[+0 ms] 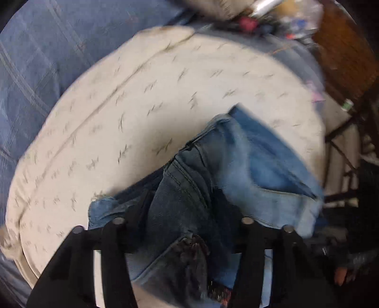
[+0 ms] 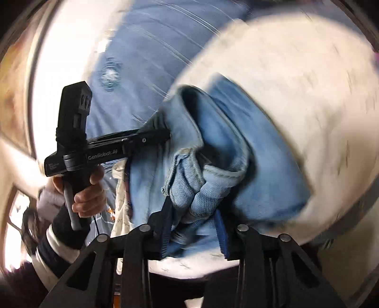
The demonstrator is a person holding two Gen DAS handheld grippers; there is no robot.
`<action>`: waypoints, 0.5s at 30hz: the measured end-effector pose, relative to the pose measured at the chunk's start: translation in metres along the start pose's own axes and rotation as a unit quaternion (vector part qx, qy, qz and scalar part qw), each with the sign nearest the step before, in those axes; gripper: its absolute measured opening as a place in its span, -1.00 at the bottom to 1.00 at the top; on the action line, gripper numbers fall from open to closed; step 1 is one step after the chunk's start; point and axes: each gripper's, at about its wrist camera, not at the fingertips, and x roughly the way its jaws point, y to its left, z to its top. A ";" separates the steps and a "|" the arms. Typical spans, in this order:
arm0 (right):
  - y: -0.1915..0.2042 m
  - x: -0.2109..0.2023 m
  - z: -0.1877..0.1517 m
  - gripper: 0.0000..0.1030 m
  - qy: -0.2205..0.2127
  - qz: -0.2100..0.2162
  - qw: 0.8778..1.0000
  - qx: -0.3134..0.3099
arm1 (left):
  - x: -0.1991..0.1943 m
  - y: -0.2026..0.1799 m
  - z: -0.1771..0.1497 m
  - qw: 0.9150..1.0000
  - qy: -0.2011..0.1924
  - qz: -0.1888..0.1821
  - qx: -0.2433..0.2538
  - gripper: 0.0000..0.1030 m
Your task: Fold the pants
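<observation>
Blue denim pants (image 1: 248, 163) hang bunched above a cream patterned cushion (image 1: 142, 94). My left gripper (image 1: 187, 203) is shut on a dark, folded part of the pants, and cloth fills the gap between its fingers. My right gripper (image 2: 194, 208) is shut on a light blue bunched hem of the pants (image 2: 213, 147). In the right wrist view the left gripper (image 2: 163, 136) comes in from the left, held by a hand, and pinches the pants' edge. Both views are blurred by motion.
A blue plaid cover (image 1: 47, 59) lies beyond the cushion (image 2: 308, 94). Cluttered small items (image 1: 272, 16) and a brown wooden piece (image 1: 343, 47) sit at the far right. A dark metal frame (image 1: 343, 154) stands to the right.
</observation>
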 end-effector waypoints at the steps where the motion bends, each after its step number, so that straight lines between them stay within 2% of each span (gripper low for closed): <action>1: 0.001 0.001 -0.001 -0.22 -0.003 -0.005 1.000 -0.007 | 0.000 -0.001 0.000 1.000 -0.006 -0.001 -0.005 0.18; 4: 0.003 0.001 -0.005 -0.14 -0.004 -0.011 1.000 -0.021 | -0.005 -0.003 -0.001 1.000 -0.010 0.001 -0.015 0.20; 9: 0.007 0.000 -0.002 -0.07 -0.003 -0.005 1.000 -0.012 | -0.008 -0.004 -0.007 1.000 -0.010 0.019 -0.018 0.29; 15: 0.004 -0.002 0.001 0.13 -0.006 0.004 1.000 0.000 | -0.009 -0.007 -0.008 0.999 -0.007 0.029 -0.021 0.32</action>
